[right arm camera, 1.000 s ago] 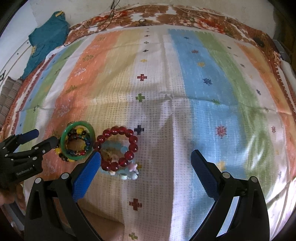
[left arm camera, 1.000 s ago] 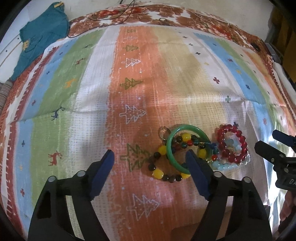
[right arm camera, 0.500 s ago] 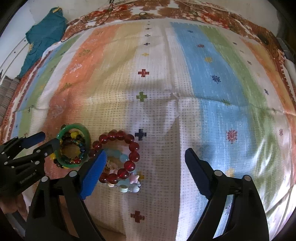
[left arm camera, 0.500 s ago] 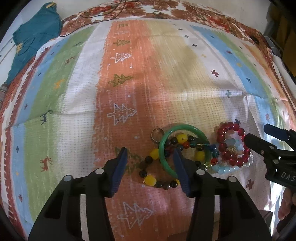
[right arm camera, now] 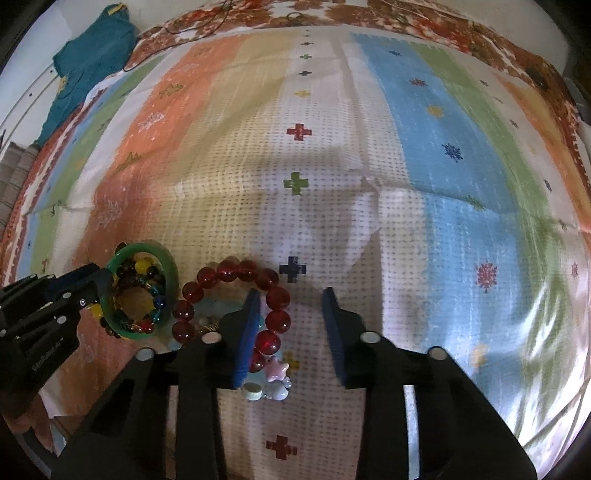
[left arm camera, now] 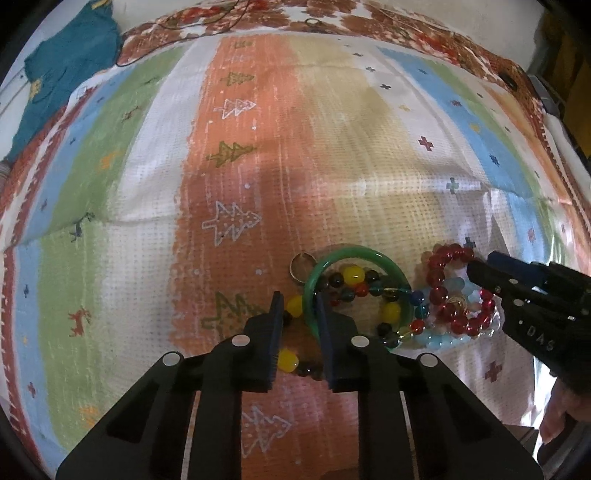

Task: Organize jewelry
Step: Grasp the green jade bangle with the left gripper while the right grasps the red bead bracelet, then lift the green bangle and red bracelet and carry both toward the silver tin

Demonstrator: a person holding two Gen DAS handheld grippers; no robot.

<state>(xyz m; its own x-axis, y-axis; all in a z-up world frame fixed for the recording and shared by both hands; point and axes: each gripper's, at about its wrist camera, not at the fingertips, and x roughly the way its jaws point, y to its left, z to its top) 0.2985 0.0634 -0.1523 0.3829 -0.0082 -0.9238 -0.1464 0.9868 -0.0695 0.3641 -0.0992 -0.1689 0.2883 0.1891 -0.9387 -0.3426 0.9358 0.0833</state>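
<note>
A heap of jewelry lies on the striped cloth. A green bangle rings a bracelet of yellow and dark beads, with a small metal ring beside it. My left gripper is closing, its fingers clamped on the bangle's left rim with a yellow bead alongside. To the right lie a red bead bracelet and a pale blue charm bracelet. My right gripper is closing around the red bracelet's right side. Bare cloth still shows beside its right finger.
A teal garment and a thin dark cable lie at the far left of the bed. The patterned border runs along the back. A person's hand holds the right gripper at the cloth's near edge.
Both pairs of jaws went from wide to narrow. The left closed around the bangle's rim. The right sank a little over the red bracelet.
</note>
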